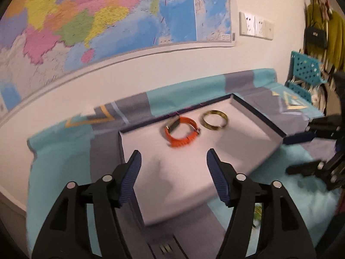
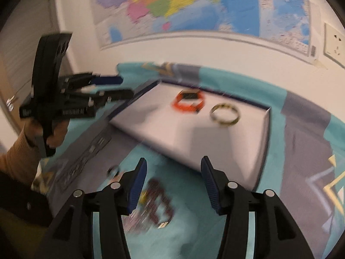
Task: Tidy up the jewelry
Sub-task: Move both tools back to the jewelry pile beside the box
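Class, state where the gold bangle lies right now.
In both views the gold bangle lies inside the shallow tray, just right of the orange bracelet.

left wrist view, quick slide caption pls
Open left gripper faces a tray holding an orange band and gold bangle.

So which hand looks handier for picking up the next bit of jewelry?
Probably the right. Its open gripper hangs just above the dark bracelet lying loose on the cloth, outside the tray. The left gripper, also open, faces the tray, where the orange band and gold bangle already lie.
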`<action>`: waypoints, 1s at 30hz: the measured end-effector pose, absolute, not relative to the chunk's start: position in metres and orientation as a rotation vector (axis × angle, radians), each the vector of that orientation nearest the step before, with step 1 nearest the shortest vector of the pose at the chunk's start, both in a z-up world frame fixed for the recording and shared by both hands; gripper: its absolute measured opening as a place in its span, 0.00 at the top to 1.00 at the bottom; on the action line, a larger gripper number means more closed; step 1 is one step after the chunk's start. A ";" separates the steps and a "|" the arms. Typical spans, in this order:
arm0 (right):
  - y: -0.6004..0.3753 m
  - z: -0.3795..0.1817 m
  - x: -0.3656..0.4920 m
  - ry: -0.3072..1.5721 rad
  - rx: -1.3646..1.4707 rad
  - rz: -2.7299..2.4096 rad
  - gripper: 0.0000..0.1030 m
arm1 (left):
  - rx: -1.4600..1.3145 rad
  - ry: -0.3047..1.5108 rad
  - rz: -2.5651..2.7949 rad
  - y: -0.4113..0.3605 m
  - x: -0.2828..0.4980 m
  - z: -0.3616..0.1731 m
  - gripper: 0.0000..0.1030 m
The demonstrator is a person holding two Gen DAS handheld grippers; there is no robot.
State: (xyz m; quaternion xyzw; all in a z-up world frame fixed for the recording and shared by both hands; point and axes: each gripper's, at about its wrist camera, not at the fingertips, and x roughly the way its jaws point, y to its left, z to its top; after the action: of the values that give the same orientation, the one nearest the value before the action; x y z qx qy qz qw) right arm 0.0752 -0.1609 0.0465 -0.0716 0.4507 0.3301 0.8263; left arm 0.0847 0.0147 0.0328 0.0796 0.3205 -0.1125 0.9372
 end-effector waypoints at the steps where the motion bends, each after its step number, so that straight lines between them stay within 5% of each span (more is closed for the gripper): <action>1: -0.159 0.045 0.066 0.953 -0.181 0.702 0.50 | 0.143 0.654 -0.230 0.017 0.075 0.032 0.37; 21: -0.144 0.011 0.006 1.050 -0.174 0.756 0.56 | 0.181 0.754 -0.433 -0.026 -0.017 -0.024 0.35; 28: -0.146 0.009 0.008 1.053 -0.146 0.743 0.62 | 0.105 0.832 -0.480 -0.029 -0.007 -0.035 0.54; 30: -0.147 0.010 0.007 1.053 -0.140 0.749 0.70 | 0.076 0.853 -0.490 -0.028 -0.003 -0.038 0.59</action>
State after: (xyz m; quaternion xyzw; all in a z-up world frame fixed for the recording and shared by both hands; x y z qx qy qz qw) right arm 0.0073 -0.1467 0.0102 -0.0652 0.4900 0.3488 0.7962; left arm -0.0032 -0.0278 -0.0384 0.0363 0.4096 -0.2352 0.8807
